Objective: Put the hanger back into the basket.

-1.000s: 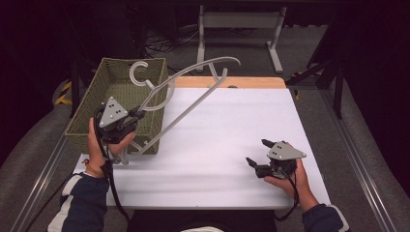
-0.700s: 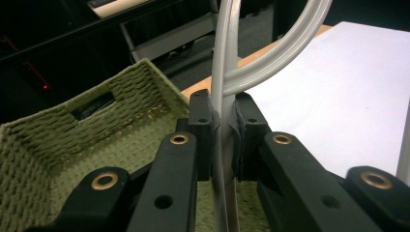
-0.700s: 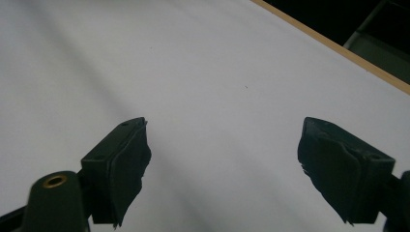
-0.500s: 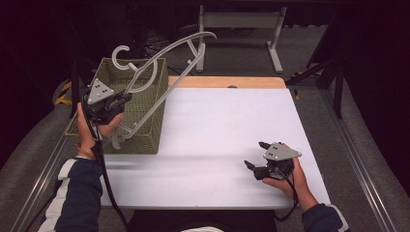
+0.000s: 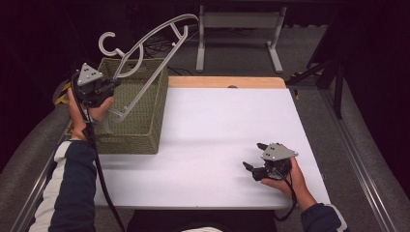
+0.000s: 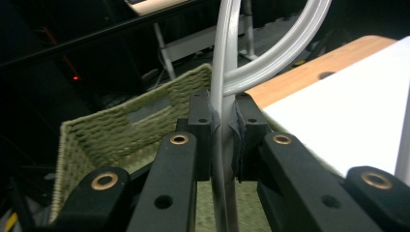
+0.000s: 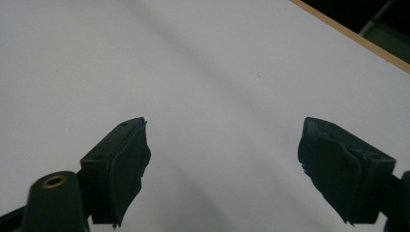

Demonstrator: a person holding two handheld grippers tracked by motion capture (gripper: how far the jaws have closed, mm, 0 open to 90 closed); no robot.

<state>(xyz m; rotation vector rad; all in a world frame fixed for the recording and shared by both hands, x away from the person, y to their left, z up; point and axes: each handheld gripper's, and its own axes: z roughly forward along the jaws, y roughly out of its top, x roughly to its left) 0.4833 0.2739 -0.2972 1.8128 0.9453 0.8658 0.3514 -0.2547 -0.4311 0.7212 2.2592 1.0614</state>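
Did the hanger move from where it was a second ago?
Yes. The left gripper has carried the hanger up and toward the table's far-left side. It now hangs over the green basket, its hook past the far rim.

right gripper [image 7: 222,166], jaws apart, white table [image 7: 203,63]

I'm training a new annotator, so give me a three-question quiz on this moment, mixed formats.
1. True or false: the left gripper is clamped on the grey hanger.
2. Multiple choice: the right gripper is (A) shut on the hanger, (B) open over the white table, (C) inside the basket.
3. Fill in: the hanger is held above the green woven ____.

Key: 1 true; 2 B; 3 basket.
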